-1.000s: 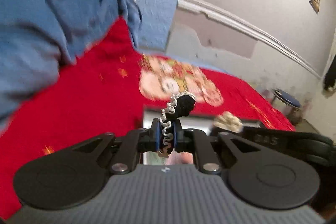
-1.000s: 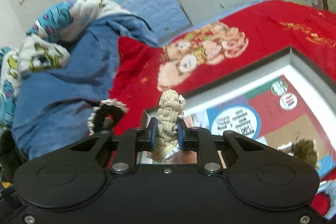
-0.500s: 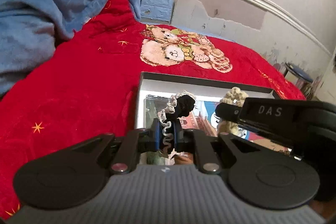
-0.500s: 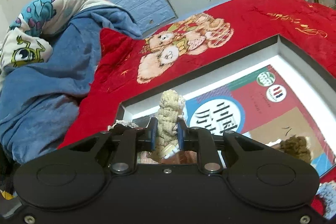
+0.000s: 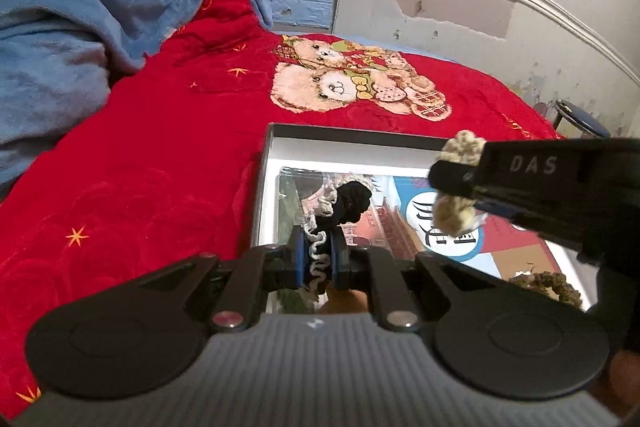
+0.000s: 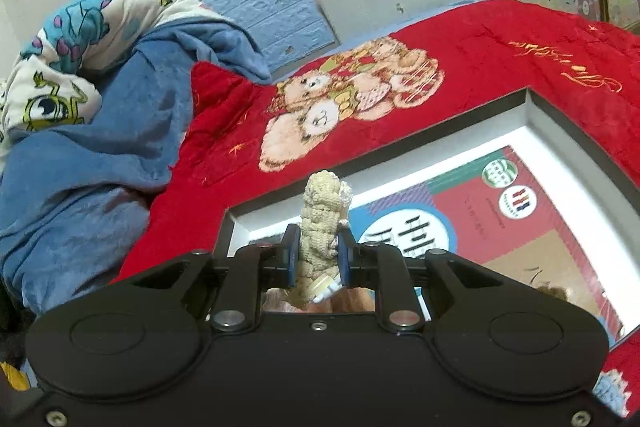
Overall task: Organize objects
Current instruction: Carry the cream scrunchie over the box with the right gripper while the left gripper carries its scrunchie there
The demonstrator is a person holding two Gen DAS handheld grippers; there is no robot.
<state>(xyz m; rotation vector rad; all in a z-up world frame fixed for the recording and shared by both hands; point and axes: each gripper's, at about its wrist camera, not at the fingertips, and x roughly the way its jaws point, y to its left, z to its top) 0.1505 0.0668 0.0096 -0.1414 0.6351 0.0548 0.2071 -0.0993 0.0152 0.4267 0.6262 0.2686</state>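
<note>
Left wrist view takes in one bed under a red blanket (image 5: 160, 155) printed with teddy bears, one heap of blue bedding (image 5: 80, 7) piled at its far left, and one shallow box (image 5: 267, 163) lying open on the blanket with a colourful printed sheet across its floor. Bare red blanket stretches wide to the left of the box, and the wall runs close behind the bed's far edge. One stool (image 5: 580, 119) stands beyond the bed's right end. The left claw (image 5: 319, 259) is pinching a black scrunchie (image 5: 352, 197) with pale frilled trim, held above the box's near left corner. The right claw (image 6: 318, 255) reaches in from the right over the box's middle, and its own view shows it clamped on one cream knitted scrunchie (image 6: 322, 223) standing upright between the pads. A third scrunchie, brown (image 5: 546, 287), lies on the box floor near its right wall. Counted, three scrunchies: two held, one resting inside.
</note>
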